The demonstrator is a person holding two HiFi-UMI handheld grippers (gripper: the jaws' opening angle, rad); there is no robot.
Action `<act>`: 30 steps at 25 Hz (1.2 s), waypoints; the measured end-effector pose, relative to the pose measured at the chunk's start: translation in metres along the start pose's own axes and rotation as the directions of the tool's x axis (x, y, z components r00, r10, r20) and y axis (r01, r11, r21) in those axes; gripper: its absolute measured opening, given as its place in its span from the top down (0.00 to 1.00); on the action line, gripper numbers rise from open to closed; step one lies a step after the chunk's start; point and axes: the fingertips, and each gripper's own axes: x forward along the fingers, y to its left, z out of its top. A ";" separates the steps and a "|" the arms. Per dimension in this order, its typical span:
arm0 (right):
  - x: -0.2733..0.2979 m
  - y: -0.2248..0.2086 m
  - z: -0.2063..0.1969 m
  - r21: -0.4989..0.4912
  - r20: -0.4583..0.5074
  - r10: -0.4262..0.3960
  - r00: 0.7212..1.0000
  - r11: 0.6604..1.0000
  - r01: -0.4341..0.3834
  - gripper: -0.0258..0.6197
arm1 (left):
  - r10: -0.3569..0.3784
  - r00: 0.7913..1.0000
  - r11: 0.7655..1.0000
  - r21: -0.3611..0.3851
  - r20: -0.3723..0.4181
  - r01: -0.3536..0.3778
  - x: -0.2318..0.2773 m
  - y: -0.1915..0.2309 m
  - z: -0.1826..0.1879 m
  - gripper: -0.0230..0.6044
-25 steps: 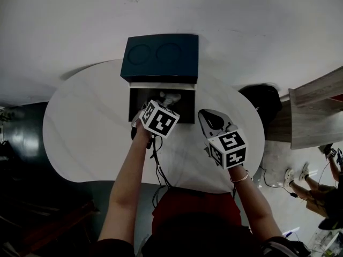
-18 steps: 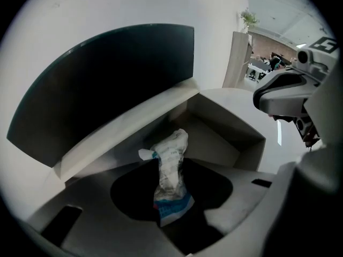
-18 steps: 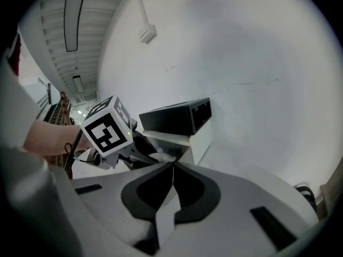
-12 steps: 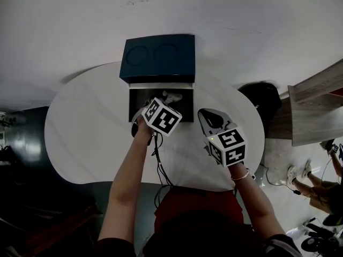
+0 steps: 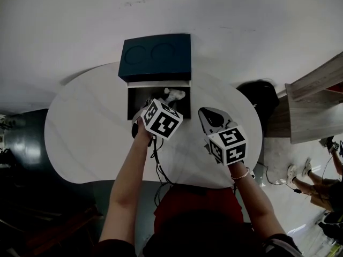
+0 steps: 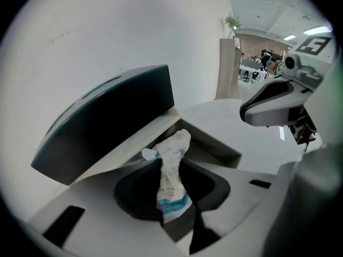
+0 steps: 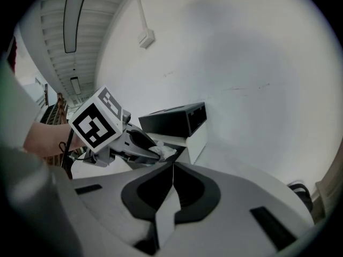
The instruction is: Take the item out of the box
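White oval table (image 5: 80,127), bare pale wall. Left gripper (image 6: 171,170): jaws just closing, now pinching crumpled white packet (image 6: 176,146) over the open dark-lidded box (image 5: 155,58), probably for lifting out. Right gripper (image 7: 172,183): jaws together, empty, beside box.

wall: white (image 5: 225,20) | table: white, oval (image 5: 80,138) | cabinet: wooden, right (image 5: 316,111)

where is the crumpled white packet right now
The packet is pinched in the left gripper, over the open box just short of its dark lid, left of the right gripper in the head view.
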 end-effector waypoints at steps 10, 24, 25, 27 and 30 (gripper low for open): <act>-0.019 0.007 0.006 0.008 0.043 -0.023 0.999 1.000 0.023 0.94 | 0.042 0.988 0.998 -0.058 0.151 -0.033 -0.050 -0.013 0.021 0.77; -0.047 0.025 0.018 -0.016 0.102 -0.030 0.994 0.999 0.032 0.94 | 0.116 0.947 0.962 -0.270 0.301 -0.033 -0.121 -0.028 0.007 0.77; -0.049 0.027 0.018 -0.019 0.106 -0.030 0.994 0.999 0.032 0.94 | 0.126 0.943 0.958 -0.285 0.309 -0.035 -0.126 -0.029 0.005 0.77; -0.051 0.030 0.018 -0.022 0.112 -0.029 0.993 0.999 0.031 0.94 | 0.150 0.933 0.950 -0.310 0.328 -0.043 -0.134 -0.030 0.003 0.77; -0.055 0.037 0.017 -0.025 0.117 -0.024 0.993 0.999 0.028 0.94 | 0.175 0.915 0.938 -0.344 0.363 -0.043 -0.148 -0.033 -0.001 0.77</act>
